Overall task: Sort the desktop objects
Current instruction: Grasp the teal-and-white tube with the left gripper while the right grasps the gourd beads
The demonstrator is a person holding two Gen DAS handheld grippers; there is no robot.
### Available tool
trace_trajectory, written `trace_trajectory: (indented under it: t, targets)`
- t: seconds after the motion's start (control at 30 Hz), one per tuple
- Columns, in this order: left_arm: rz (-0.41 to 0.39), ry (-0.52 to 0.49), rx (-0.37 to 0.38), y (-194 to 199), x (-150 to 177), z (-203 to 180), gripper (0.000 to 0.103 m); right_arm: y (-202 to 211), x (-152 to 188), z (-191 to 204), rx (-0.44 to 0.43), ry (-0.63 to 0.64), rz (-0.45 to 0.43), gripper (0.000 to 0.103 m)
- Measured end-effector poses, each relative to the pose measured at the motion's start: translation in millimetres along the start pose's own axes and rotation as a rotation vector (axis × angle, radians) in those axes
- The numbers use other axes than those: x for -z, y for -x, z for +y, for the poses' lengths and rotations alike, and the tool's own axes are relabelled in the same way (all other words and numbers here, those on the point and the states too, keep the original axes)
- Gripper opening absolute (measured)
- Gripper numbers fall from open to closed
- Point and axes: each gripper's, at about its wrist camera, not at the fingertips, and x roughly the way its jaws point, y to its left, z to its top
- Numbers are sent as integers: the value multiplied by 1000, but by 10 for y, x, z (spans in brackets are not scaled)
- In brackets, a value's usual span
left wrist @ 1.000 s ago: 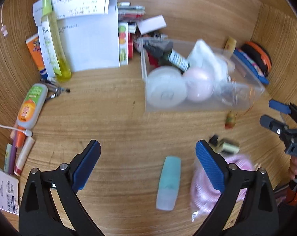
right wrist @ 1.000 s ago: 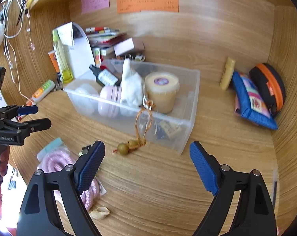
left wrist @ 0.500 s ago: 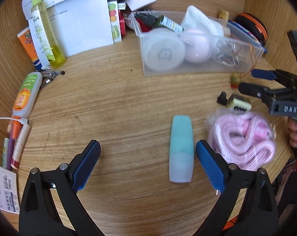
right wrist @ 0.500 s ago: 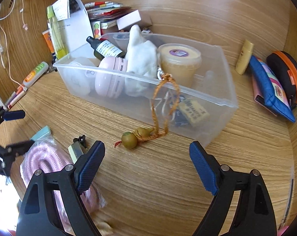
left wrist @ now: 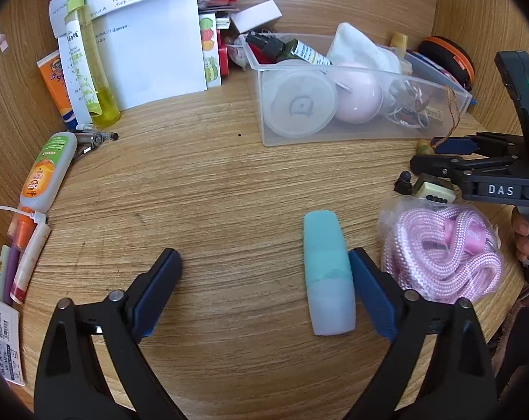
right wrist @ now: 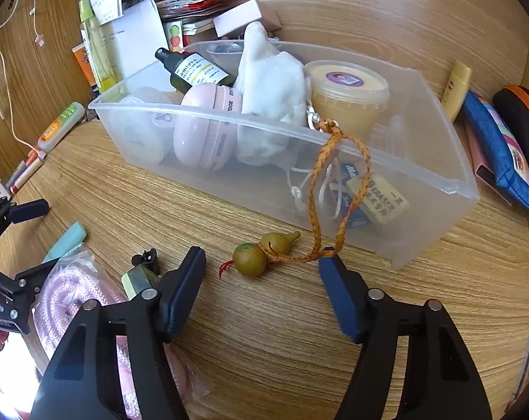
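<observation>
two claws spread wide, left claw point(left wrist: 264, 280) beside teal tube point(left wrist: 327, 273), right claw point(right wrist: 261, 280) marked "das", "eraser" block point(right wrist: 378, 197) in bin point(right wrist: 436, 217)

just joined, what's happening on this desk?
A person is sorting desk clutter with two handheld tools. The left tool is open and low over the desk, with a teal tube beside its right finger. The right tool is open around a gourd charm whose cord hangs over the clear bin. Nothing is gripped.
</observation>
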Motion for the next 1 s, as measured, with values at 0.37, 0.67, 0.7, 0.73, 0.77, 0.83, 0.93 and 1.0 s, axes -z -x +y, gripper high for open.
trace_trajectory:
  t: [0.37,0.67,0.7,0.73,0.77,0.83,0.93,1.0]
  targets:
    - [-29,-28,22,61,9,0,52,-10,-38,98,-5,55,-6,36]
    - [-29,-12,2,48,-28,68,32,6,-30,102,-47,50,-6,25]
    - [-30,-9,-1,42,-36,72,31,11,-25,101,-50,50,-4,25]
    - [-31,-5,-5,32,-47,80,28,17,-24,99,-54,50,-4,25]
    - [-31,1,-12,21,-61,90,24,26,-22,98,-60,50,-5,25]
    - [-29,13,-13,5,-79,107,24,61,-10,95,-74,47,-12,25]
    - [-30,32,-24,-6,-88,108,24,132,3,88,-80,48,-29,25]
    - [-32,51,-21,-7,-85,109,24,190,6,70,-84,48,-42,25]
